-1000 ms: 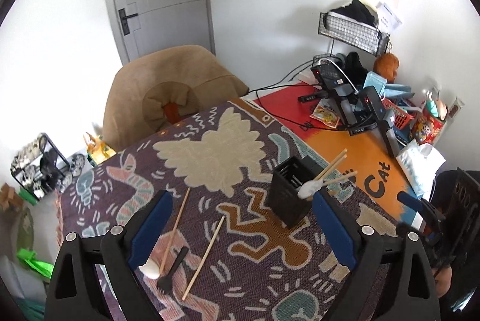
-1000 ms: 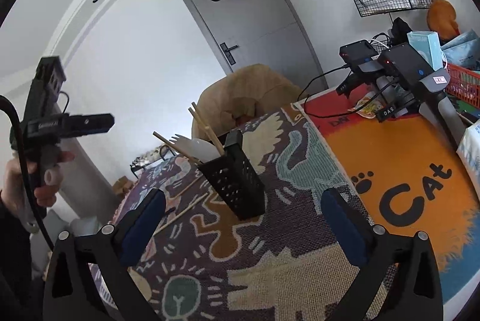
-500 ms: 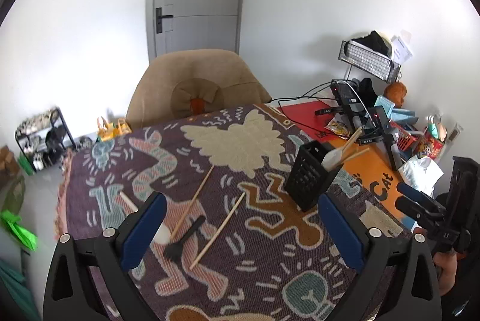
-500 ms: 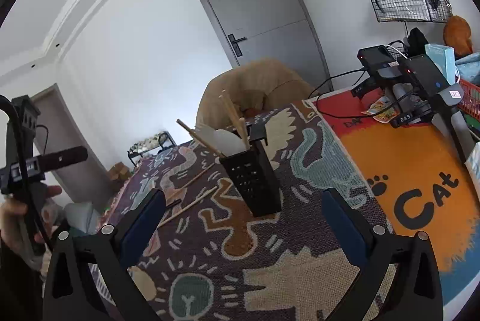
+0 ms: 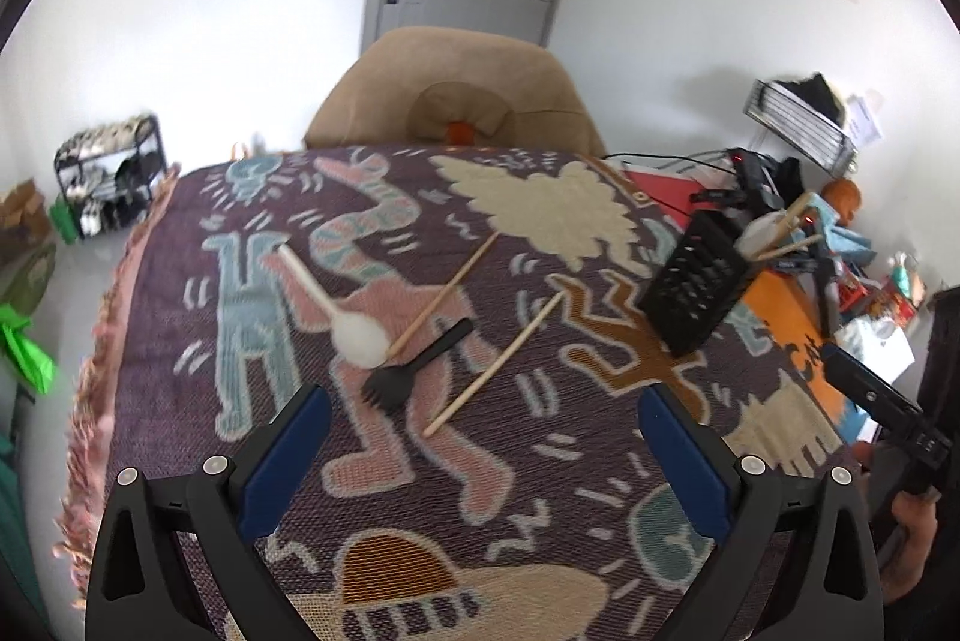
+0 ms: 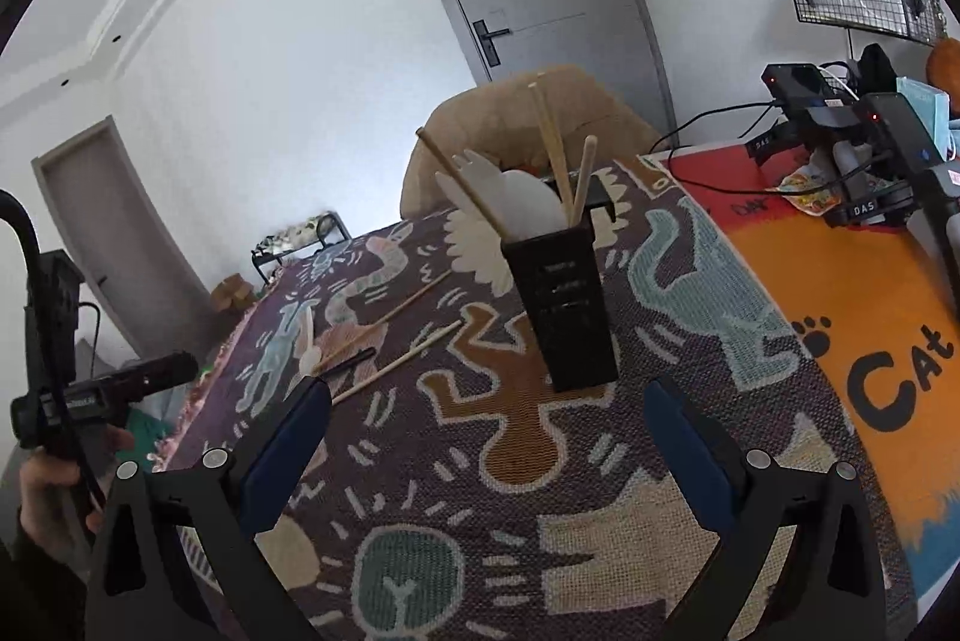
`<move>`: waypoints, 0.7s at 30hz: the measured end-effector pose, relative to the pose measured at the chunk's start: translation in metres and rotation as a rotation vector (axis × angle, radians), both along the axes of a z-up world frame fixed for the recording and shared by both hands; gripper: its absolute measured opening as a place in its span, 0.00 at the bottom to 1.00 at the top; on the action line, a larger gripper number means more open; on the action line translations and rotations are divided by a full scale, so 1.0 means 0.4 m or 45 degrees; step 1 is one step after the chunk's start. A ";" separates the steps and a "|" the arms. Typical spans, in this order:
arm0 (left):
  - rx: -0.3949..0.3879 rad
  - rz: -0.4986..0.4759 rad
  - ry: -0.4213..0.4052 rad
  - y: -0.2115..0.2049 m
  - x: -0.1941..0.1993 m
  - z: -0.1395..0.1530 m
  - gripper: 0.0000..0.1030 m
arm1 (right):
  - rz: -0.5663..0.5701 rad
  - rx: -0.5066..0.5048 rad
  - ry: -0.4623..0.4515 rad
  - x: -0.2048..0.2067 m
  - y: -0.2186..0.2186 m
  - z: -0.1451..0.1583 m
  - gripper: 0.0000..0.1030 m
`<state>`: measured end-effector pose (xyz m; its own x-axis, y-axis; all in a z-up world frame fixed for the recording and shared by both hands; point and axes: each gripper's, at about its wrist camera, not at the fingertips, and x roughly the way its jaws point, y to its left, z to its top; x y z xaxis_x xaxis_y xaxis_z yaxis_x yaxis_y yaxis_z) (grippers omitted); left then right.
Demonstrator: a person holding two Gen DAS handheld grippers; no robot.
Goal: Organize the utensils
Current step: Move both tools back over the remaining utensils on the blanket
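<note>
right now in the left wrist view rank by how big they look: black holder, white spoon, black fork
1. black holder, clearly largest
2. white spoon
3. black fork, smallest, though close to the spoon in length and slightly nearer the camera, so that pair is less certain

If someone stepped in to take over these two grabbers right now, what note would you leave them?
Left gripper: open, holding nothing, aimed at the loose utensils.
Right gripper: open, holding nothing, facing the black holder.
In the holder: chopsticks and white utensils, standing up.
Loose on the cloth: white spoon, black fork, two chopsticks. The spoon's bowl touches the fork's head and the end of one chopstick.
Left: move those four into the holder.
</note>
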<state>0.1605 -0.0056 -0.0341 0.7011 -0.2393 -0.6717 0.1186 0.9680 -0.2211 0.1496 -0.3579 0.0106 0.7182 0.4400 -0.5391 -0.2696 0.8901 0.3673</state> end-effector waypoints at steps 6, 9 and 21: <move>-0.044 0.037 0.039 0.043 0.007 -0.054 0.93 | -0.037 -0.009 0.004 0.002 0.006 -0.015 1.00; -0.058 0.044 0.071 0.057 0.013 -0.083 0.86 | -0.024 -0.062 -0.012 -0.002 0.022 -0.023 1.00; -0.198 0.105 0.236 0.113 0.093 -0.178 0.46 | 0.000 -0.095 0.083 0.023 0.055 -0.092 1.00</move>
